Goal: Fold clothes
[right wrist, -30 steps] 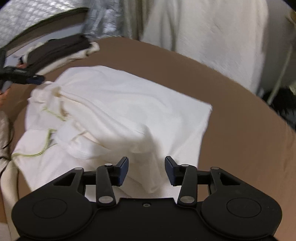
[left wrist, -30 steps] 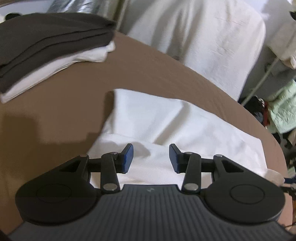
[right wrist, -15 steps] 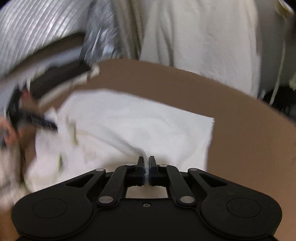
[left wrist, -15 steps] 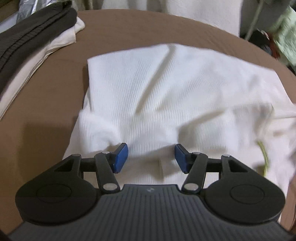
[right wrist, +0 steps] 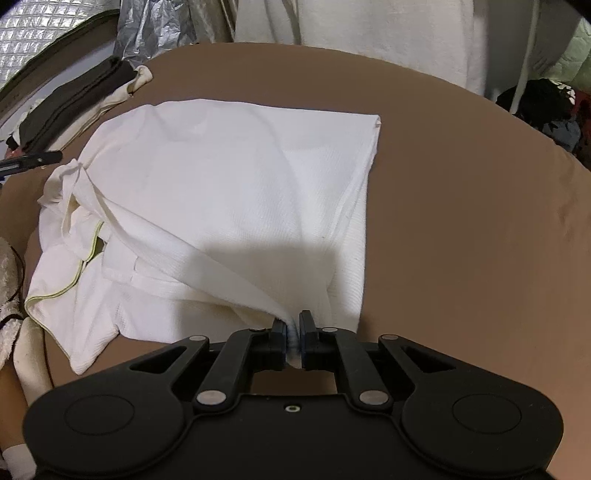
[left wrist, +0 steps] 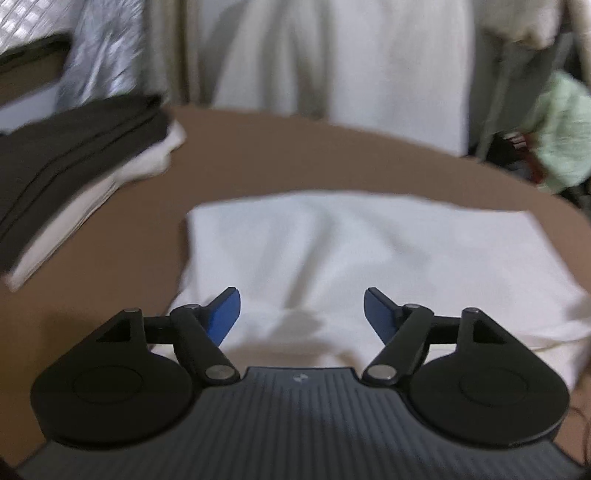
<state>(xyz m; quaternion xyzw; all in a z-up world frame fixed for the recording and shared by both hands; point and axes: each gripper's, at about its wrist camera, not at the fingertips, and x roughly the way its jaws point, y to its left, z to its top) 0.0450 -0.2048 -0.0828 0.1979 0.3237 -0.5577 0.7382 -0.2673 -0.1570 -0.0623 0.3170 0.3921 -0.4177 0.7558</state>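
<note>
Item: white garment [right wrist: 236, 177], half folded on our brown table [right wrist: 461, 206]. Our right gripper [right wrist: 293, 334] pinches its near edge; our left gripper [left wrist: 302, 310], jaws just widened, hovers over it, gripping nothing. Folded stack [left wrist: 74, 162] lies beside. No legible writing.

Brown table [right wrist: 461, 206], silver foil sheet [right wrist: 155, 26], pale green quilt [left wrist: 565, 136].

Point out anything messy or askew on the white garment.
The white garment lies flat on its far half, but its near-left part, with the yellow-green trim, is bunched and rumpled. The right gripper pinches a fold at the near edge.
</note>
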